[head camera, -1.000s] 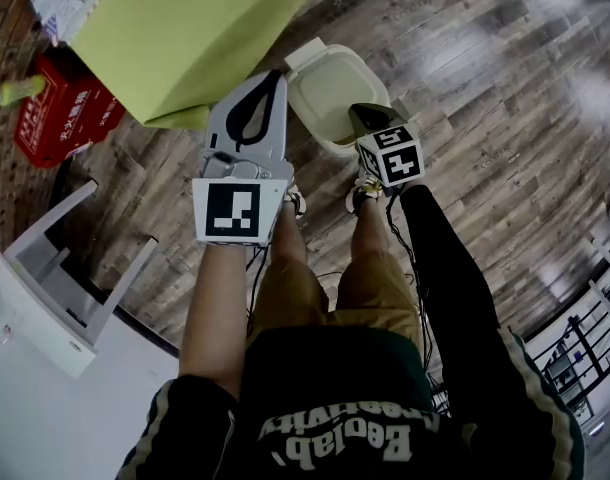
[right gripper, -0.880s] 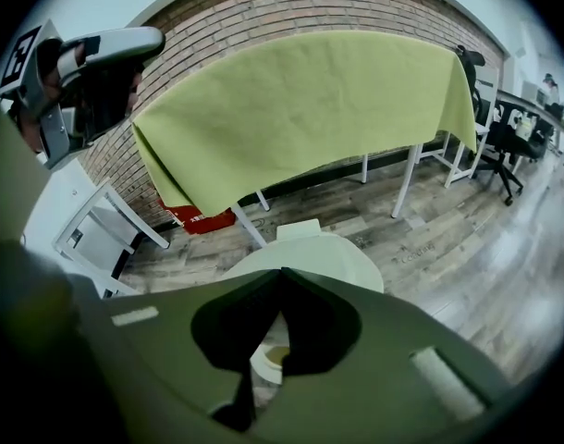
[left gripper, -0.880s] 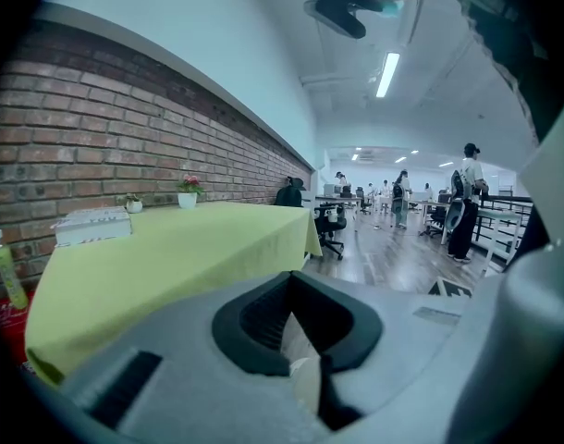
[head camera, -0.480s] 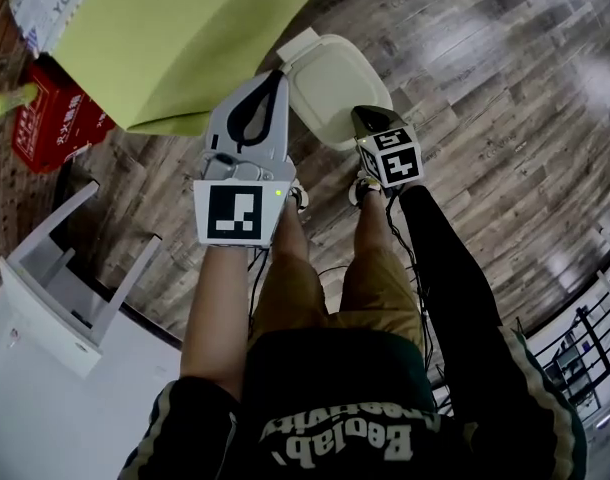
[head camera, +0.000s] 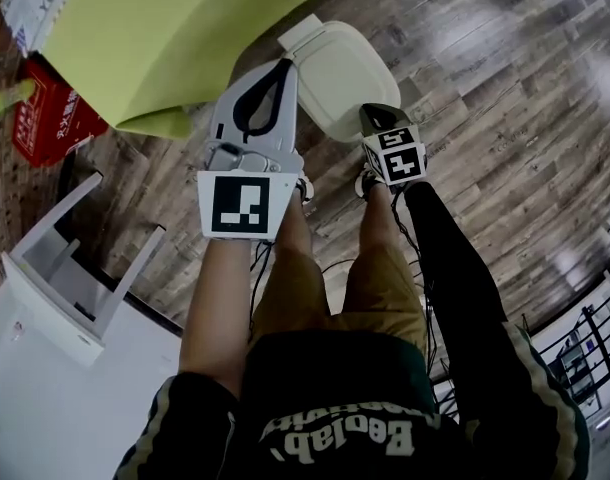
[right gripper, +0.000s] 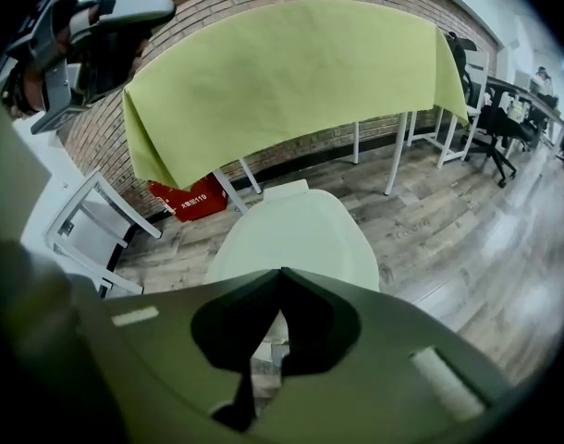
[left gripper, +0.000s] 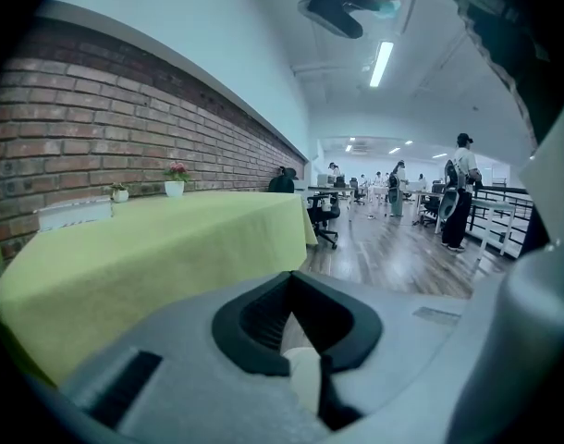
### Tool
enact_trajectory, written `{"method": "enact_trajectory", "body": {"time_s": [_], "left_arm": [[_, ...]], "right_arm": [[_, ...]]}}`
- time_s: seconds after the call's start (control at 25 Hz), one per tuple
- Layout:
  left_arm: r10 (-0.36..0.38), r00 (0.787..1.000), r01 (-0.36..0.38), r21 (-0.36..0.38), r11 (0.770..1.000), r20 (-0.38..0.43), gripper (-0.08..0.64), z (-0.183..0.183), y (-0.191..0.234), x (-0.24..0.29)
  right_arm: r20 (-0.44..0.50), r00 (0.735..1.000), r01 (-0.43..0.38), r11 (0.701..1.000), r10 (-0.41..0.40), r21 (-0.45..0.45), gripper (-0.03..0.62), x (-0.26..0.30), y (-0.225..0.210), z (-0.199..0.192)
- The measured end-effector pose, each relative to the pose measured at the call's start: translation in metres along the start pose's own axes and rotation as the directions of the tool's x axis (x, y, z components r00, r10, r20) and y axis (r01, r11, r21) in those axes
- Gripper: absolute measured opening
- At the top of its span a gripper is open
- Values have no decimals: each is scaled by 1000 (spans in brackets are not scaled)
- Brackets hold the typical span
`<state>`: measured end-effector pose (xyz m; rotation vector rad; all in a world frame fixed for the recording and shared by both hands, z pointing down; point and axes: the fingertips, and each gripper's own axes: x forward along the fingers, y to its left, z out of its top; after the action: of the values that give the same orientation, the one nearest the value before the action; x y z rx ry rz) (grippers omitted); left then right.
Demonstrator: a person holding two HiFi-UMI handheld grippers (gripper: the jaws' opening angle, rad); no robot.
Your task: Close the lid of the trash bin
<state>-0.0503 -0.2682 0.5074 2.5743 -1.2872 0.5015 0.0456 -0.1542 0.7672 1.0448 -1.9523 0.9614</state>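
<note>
The cream trash bin (head camera: 337, 66) stands on the wooden floor just ahead of the person's feet, and its lid (right gripper: 296, 229) lies flat over it. My right gripper (head camera: 370, 109) is shut on nothing. It hovers at the bin's near right edge, and in the right gripper view its tips (right gripper: 282, 272) sit just short of the lid. My left gripper (head camera: 284, 65) is shut and empty too, held higher at the bin's left side. In the left gripper view the left gripper (left gripper: 291, 276) points level across the room, and the bin is out of that view.
A table under a yellow-green cloth (head camera: 185, 28) stands close behind and left of the bin. A red box (head camera: 47, 120) lies under it. White furniture (head camera: 65, 288) is at the left, a railing (head camera: 595, 348) at the lower right. People (left gripper: 459, 188) stand far off.
The bin was open with its inside showing a second ago. The lid has come down and now covers it. Both grippers shifted slightly forward.
</note>
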Motion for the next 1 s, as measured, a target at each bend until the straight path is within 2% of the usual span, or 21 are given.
{"method": "enact_trajectory", "body": {"time_s": [0.12,0.36,0.52,1.0], "left_arm": [[-4,1000,4,-11,1000,-8,8,-2,-4,2],[-11,1000,11,-33,999,2,8,-4,-12,-1],[-29,1000,29,-30,999,-11,8,-14,-17,-5],[-20,999,18,-37,999,-47,8,-37,-9,-9]], "right_arm": [[-3,1000,0,999,0,32,8,5,-2,-5],[-7,1000,15,999,-15,42,8,13,-8,-20],[13,1000,17,995,-18,101,8,20,-9,-26],[-10,999,44,992,-44,116,8,38,-18,-42]]}}
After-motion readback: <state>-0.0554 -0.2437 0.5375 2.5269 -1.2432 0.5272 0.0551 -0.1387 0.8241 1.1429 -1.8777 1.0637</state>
